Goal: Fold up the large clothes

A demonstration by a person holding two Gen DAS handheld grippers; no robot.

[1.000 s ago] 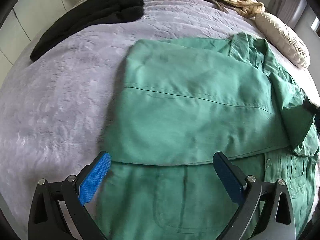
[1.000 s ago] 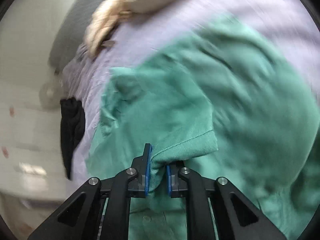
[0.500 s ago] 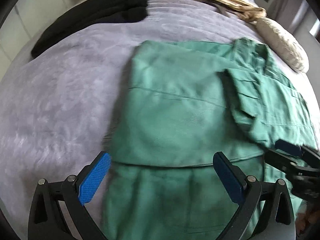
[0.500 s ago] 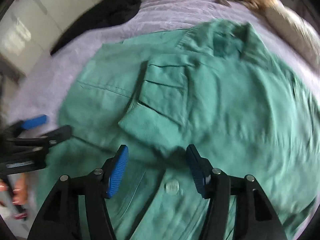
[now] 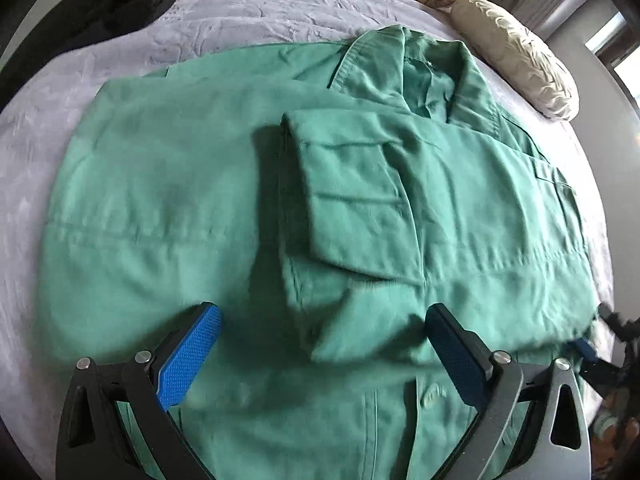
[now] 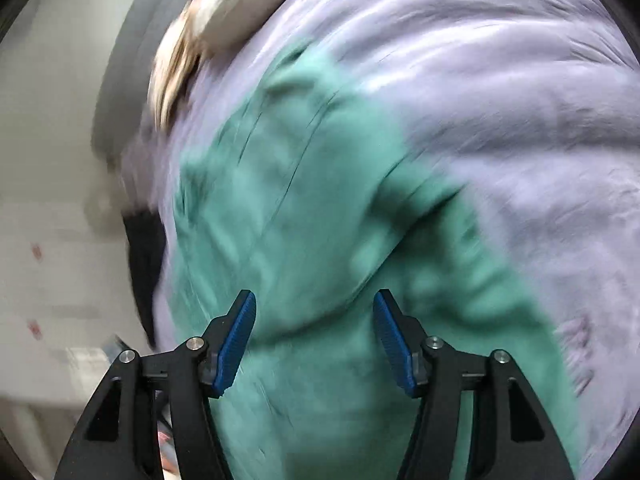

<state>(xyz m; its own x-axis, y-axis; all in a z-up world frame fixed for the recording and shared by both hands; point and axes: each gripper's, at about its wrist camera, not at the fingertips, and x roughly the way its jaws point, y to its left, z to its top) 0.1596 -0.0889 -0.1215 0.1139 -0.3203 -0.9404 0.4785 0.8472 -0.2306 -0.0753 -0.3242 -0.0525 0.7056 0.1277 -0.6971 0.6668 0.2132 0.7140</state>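
1. The green shirt [image 5: 168,208] lay spread on the lilac bedspread [image 5: 248,4], its collar [image 5: 404,64] toward the pillow [image 5: 520,68] and both side panels turned in over its middle.
2. On top of the shirt, just below the collar, a folded sleeve [image 5: 352,200] rested with its cuff edge toward the shirt's centre.
3. The left gripper [image 5: 320,344] hung over the lower half of the shirt with its jaws wide but closing; cloth lay beneath them, and no pad pressed on it.
4. The right gripper [image 6: 314,334] hovered at the shirt's right edge in a badly blurred view, jaws apart and gripping nothing.
5. In the left wrist view the right gripper's tip showed at the shirt's lower right corner, just beside the hem.
6. A black garment [image 5: 100,4] lay well apart from the shirt, beyond its left shoulder.
7. The shirt looked like light woven cotton: soft, limp, not slippery on the textured bedspread, and unlikely to keep a crease unless laid flat.
8. Judging by the layout, the hem remained to be brought up to the collar.
9. The best hold seemed to be the two lower corners of the shirt, pinching all layers together so the tucked panels would not slide open when lifted.
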